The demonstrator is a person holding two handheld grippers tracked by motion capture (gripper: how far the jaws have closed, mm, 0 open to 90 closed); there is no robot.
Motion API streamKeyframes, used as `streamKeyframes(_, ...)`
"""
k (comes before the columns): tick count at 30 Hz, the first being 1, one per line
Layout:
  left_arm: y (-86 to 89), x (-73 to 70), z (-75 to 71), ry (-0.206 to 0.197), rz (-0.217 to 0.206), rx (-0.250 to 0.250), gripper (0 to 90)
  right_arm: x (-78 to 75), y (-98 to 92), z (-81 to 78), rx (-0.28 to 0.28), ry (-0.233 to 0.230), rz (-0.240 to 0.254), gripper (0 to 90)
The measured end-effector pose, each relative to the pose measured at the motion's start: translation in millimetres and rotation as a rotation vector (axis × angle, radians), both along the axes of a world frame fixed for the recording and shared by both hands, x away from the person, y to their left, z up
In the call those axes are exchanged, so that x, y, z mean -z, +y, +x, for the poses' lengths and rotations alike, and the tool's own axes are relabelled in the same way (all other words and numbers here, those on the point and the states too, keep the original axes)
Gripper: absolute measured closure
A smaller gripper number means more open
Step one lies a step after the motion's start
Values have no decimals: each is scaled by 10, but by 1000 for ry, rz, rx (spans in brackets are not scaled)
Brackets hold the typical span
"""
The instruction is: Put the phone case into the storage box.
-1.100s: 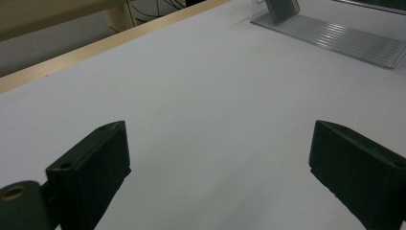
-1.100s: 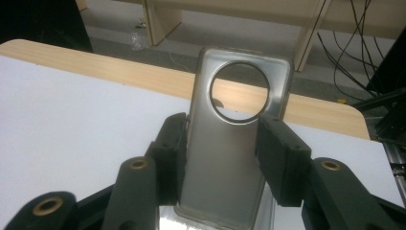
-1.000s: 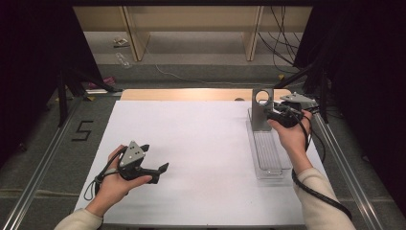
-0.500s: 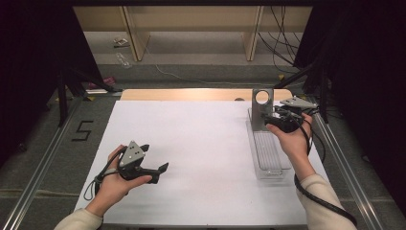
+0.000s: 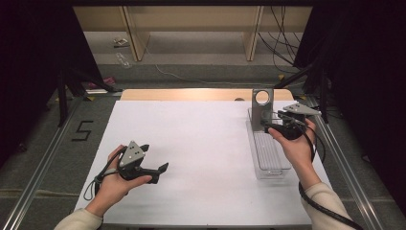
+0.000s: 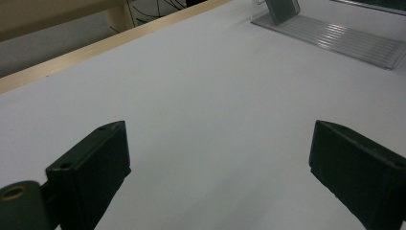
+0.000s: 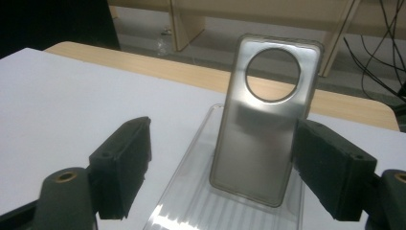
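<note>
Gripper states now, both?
Left gripper: open, empty, over the sheet.
Right gripper: jaws just opened, off the phone case, which stands in the tray.

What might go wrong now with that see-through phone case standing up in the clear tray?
The phone case stands nearly upright, leaning in the clear tray, so it might topple. The right gripper, whose jaws have just been opening, sits close around it with nothing gripped; a nudge from a jaw as it moves could knock the case over or shift the tray.

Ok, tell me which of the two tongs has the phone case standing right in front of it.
The right tongs: the grey phone case stands upright on the clear ridged tray between its open jaws. The left tongs face bare white table.
</note>
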State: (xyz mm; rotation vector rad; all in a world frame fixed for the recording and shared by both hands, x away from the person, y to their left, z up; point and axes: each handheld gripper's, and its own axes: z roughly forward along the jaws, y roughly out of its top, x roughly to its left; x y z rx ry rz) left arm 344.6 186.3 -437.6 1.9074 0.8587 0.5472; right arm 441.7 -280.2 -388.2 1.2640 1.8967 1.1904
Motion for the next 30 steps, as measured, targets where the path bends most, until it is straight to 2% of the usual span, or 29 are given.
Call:
streamKeyframes(12, 5, -3, 0, -1, 2, 1, 64, 23, 44, -209, -50, -10, 16, 201)
streamKeyframes(30, 15, -10, -8, -5, 3, -3, 64, 145, 49, -484, -126, -25, 37, 170)
